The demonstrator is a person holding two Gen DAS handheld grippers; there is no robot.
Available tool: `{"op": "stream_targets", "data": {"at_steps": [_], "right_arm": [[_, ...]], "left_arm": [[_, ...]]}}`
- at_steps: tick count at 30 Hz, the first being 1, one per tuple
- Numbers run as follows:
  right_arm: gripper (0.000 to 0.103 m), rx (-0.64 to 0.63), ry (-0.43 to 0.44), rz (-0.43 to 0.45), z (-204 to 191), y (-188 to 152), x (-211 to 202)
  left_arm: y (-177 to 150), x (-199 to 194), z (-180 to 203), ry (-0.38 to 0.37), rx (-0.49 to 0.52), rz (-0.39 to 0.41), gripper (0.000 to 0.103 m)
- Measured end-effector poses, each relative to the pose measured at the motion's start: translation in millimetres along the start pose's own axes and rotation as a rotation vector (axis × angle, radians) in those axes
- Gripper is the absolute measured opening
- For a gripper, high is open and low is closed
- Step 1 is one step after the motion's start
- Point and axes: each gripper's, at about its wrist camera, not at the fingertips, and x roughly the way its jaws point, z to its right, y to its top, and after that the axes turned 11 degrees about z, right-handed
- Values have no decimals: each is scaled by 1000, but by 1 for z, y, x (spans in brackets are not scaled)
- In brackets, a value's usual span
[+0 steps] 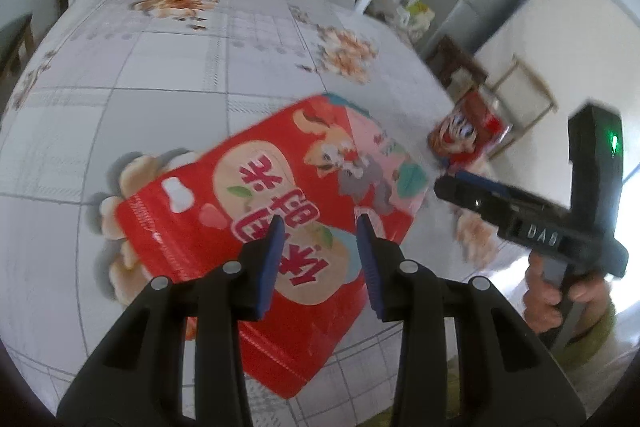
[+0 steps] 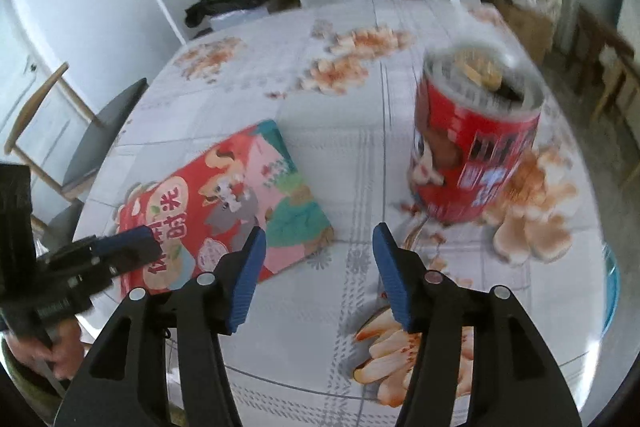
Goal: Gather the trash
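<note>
While I hold both grippers over the table (image 1: 120, 75), this is how I read it:

Pouch: the red snack pouch (image 1: 280, 211) lies flat on the tablecloth at the centre of the left view, and centre-left in the right view (image 2: 240, 195).
Pouch axis: its long side runs from lower left to upper right in both views, sealed edge toward lower left.
Left gripper: the left gripper (image 1: 320, 247) hangs directly over the pouch, jaws spread, nothing held; whether the pads touch the film I cannot tell.
Can: the red can (image 2: 476, 147) stands upright at upper right of the right view, blurred, with scraps showing in its open top; in the left view it sits small at right (image 1: 464, 139).
Right gripper: the right gripper (image 2: 318, 267) is released and empty, with the can ahead and to the right, apart from it.
Nearer hand: I judge left for the pouch, right for the can.
Materials: the pouch is a thin glossy film, flat and limp, likely slippery; the can is a rigid cylinder with a metal rim; the cloth is smooth with a floral print.
Next move: I would close across the pouch's short side.
</note>
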Motion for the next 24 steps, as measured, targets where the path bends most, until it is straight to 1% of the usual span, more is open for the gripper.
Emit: {"op": "stream_targets", "data": {"at_steps": [4, 7, 8, 10, 12, 14, 16, 18, 21, 22, 24], "right_arm": [[54, 28, 13, -37, 3, -6, 13], [53, 29, 28, -29, 0, -6, 14], [52, 42, 51, -31, 0, -6, 16], [47, 69, 91, -36, -1, -7, 18], [44, 97, 121, -29, -1, -8, 20], [40, 117, 159, -21, -1, -9, 14], [37, 129, 201, -3, -1, -8, 10], [36, 115, 233, 25, -8, -5, 5], [31, 81, 231, 27, -20, -4, 5], [31, 71, 220, 27, -22, -3, 5], [31, 38, 170, 36, -26, -1, 6]], "left_arm": [[-6, 5, 8, 7, 53, -30, 35], [-6, 4, 7, 4, 58, -36, 35], [-6, 5, 6, 0, 55, -38, 35], [-6, 6, 5, -10, 50, -40, 35], [-6, 7, 5, -16, 52, -42, 35], [-6, 6, 5, -22, 54, -42, 35], [-6, 6, 5, -25, 54, -41, 35], [-7, 6, 5, -34, 53, -42, 35], [-8, 6, 6, -57, 47, -43, 35], [-9, 6, 6, -61, 47, -42, 35], [-9, 6, 6, -62, 46, -40, 35]]}}
